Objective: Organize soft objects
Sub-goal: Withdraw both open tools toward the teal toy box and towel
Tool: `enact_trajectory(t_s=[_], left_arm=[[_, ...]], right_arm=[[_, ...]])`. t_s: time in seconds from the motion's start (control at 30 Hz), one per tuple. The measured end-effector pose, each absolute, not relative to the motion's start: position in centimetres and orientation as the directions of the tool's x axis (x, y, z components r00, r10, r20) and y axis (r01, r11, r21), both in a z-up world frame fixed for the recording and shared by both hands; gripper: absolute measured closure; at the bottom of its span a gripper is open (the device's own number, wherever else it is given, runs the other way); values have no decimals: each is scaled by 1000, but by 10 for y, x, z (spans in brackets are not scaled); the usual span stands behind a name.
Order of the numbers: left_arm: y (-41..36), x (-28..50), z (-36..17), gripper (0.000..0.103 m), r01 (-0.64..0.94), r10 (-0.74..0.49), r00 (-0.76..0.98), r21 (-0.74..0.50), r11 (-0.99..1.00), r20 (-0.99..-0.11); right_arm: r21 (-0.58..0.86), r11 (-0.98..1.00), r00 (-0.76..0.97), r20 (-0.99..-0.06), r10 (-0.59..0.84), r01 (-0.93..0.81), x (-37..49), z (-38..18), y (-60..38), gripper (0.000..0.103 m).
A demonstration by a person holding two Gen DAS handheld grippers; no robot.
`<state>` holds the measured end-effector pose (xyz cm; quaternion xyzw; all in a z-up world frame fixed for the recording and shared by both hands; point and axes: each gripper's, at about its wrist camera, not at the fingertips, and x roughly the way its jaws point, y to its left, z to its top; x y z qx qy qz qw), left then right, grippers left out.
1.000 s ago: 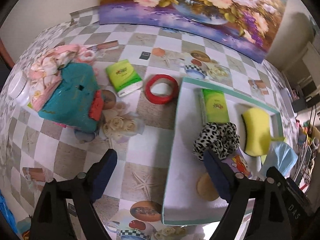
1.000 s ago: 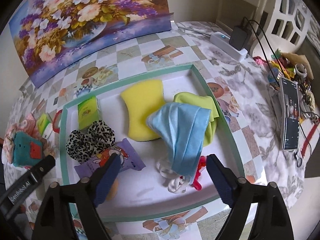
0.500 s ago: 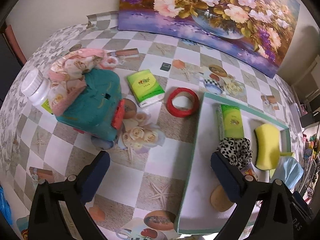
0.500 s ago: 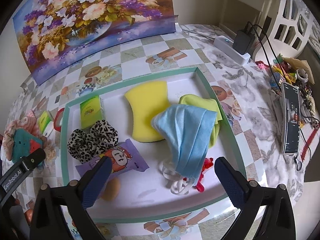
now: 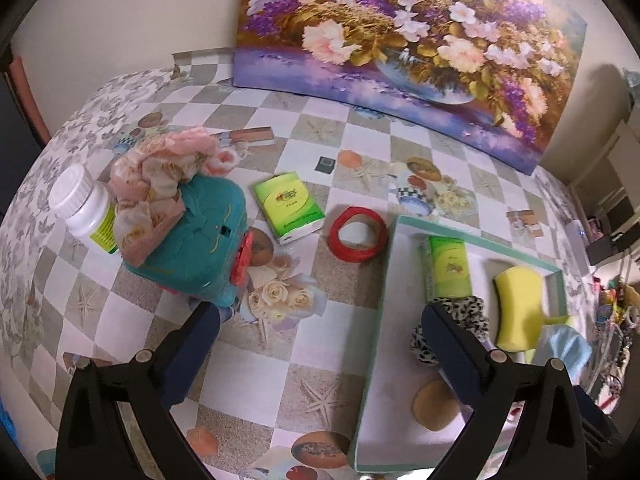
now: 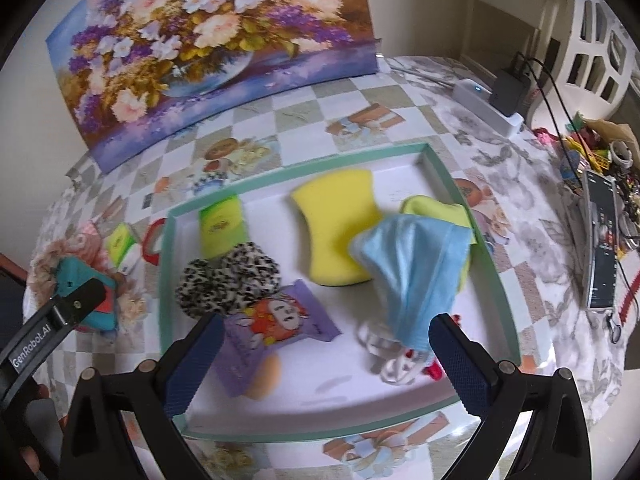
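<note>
A white tray with a teal rim (image 6: 496, 280) holds a yellow sponge (image 6: 336, 224), a blue face mask (image 6: 416, 264), a leopard scrunchie (image 6: 228, 280), a purple packet (image 6: 276, 328) and a green tissue pack (image 6: 220, 228). On the table left of the tray lie a teal plush (image 5: 200, 248), a pink floral cloth (image 5: 156, 184) on top of it, and a second green tissue pack (image 5: 288, 204). My left gripper (image 5: 320, 344) is open and empty above the table, between the plush and the tray (image 5: 380, 320). My right gripper (image 6: 320, 356) is open and empty over the tray's near side.
A red tape ring (image 5: 358, 234) lies beside the tray. A white bottle (image 5: 86, 208) stands behind the plush. A flower painting (image 5: 400, 40) leans on the back wall. A power strip (image 6: 488, 108), a phone (image 6: 600, 236) and clutter sit at the right.
My left gripper has drawn back and swung left, so the plush, cloth and bottle now sit more central. My right gripper has pulled back slightly from the tray. Both stay open.
</note>
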<state>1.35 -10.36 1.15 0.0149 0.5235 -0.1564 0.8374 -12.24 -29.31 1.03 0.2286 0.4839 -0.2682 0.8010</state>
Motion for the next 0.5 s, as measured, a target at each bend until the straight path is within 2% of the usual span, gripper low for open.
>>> enact_trajectory(t_s=[0.2,0.5], left_arm=[[-87,18,36,2,283,-268,417,-155,946,-869],[-48,56,50,2,235,-206,401,-117,965,-892]], right_arm=[[103,786,410,-890,-202,609,-110,20,-276,0],[64,846,404,-896,-185,530,-75,34,-245,0]])
